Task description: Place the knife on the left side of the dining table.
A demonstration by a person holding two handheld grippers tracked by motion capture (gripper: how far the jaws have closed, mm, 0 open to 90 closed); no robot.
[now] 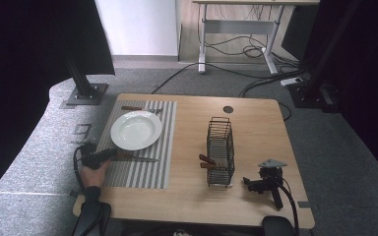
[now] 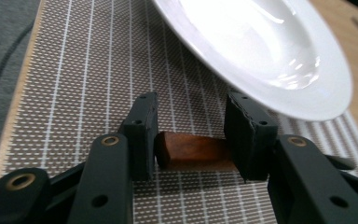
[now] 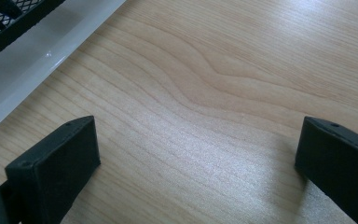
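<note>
On the near left of the bench [image 1: 256, 118], seen from the high view, the left hand-held gripper [image 1: 109, 154] lies low over the striped placemat [image 1: 142, 172], at the wooden handle of a knife [image 1: 135, 158] that lies just near of the white plate [image 1: 135, 130]; that spot suits a place setting, and a second piece of cutlery [image 1: 140, 108] lies along the plate's far side. To the right stands a wire cutlery basket [image 1: 220, 147] with wooden handles poking out, and the right hand-held gripper [image 1: 250, 183] rests beside it, likely waiting its turn.

From the left gripper view, the knife handle [image 2: 193, 150] sits flat on the placemat [image 2: 74, 84] between the jaws, but a gap shows at the left pad, so the left hand-held gripper [image 2: 191, 135] is released around it, not clenched. The plate [image 2: 261, 51] rim is just beyond.

From the right gripper view, the right hand-held gripper [image 3: 198, 158] is spread wide over bare wood, grasping nothing, the basket's base [image 3: 23, 51] off to one side.
</note>
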